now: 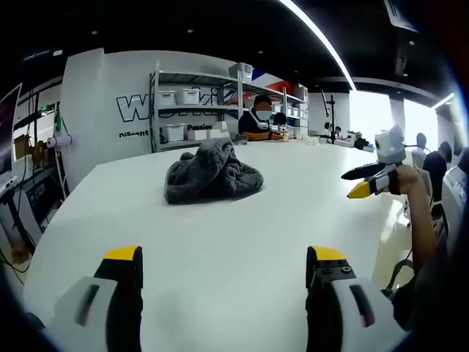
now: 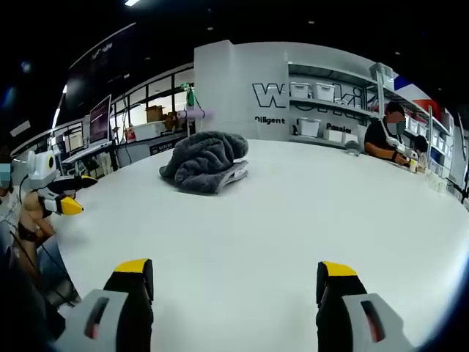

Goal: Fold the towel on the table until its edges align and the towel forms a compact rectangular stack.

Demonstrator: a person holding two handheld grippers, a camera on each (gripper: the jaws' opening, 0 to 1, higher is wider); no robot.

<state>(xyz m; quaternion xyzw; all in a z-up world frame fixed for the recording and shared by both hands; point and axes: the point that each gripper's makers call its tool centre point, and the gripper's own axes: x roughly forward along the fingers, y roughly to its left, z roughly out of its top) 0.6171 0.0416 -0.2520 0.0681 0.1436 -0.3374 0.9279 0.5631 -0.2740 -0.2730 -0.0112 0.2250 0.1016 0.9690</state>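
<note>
Start of a towel-folding task, seen from two hand-held claws. The towel [image 1: 212, 172], dark grey and plush, is lying in a crumpled heap on the white tabletop [image 1: 242, 242], toward the far side and well apart from both claws; no edge or corner is standing out from the bundle, so its long axis cannot be told.

In the left gripper view, the left claw [image 1: 223, 265] is hovering over bare tabletop with its yellow-tipped jaws spread wide and holding nothing; the heap is lying straight ahead, just left of the midline between the jaws. The right claw [image 1: 363, 183] is entering from the right, held up above the tabletop edge by the person's hand [image 1: 407, 178]; its jaws are appearing parted.

In the right gripper view, the right claw [image 2: 234, 275] is likewise standing wide open and empty, with the towel [image 2: 207, 161] lying ahead and a little to the left. The left claw [image 2: 72, 194] is showing at the left edge, also raised off the surface.

Neither claw is clearly the nearer. Judged from this layout, folding has not begun: both claws are needing to travel forward to the heap and spread it flat first. Shelving [image 1: 198, 103] and a seated person [image 1: 258, 121] are occupying the background.
</note>
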